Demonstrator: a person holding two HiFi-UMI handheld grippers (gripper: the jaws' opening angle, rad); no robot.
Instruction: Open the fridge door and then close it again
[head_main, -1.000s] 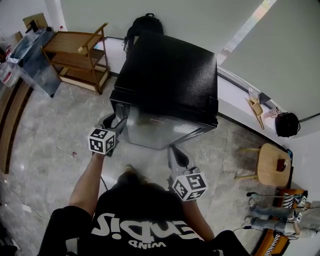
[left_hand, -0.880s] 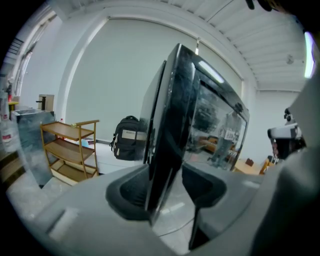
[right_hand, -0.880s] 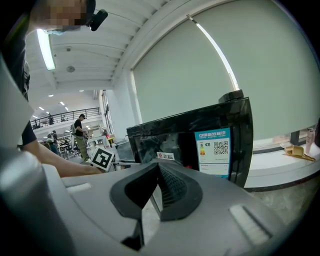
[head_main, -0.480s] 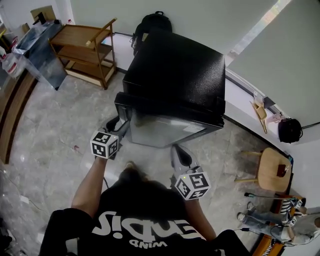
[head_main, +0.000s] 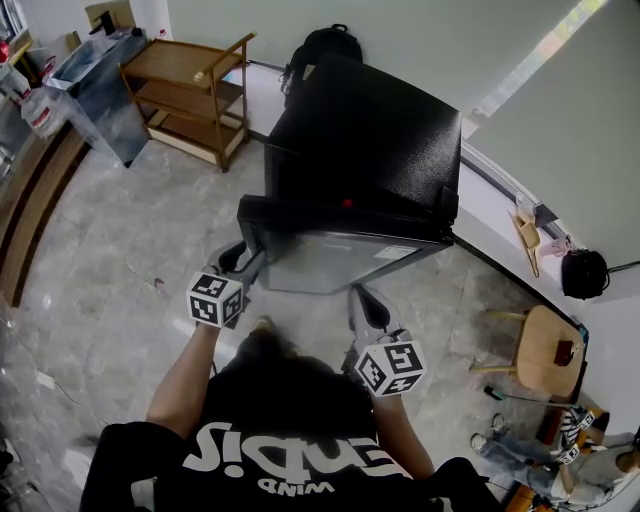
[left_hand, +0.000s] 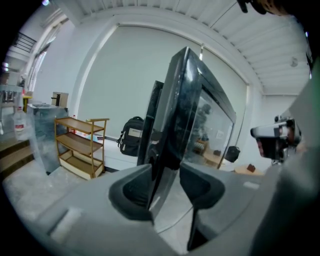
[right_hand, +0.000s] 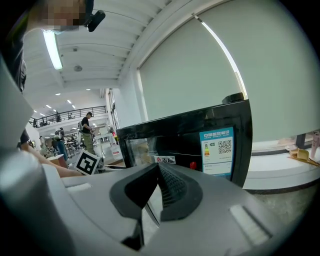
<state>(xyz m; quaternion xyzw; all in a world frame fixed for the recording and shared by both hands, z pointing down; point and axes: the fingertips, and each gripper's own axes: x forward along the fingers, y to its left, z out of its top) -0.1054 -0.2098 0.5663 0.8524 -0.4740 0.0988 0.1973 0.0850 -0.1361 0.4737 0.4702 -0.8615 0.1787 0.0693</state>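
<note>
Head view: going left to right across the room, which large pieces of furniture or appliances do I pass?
wooden shelf → fridge → stool

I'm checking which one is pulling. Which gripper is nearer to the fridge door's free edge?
Left. The left gripper has the fridge door free edge between its closing jaws; the right gripper, shut, points at the door's front, farther along.
</note>
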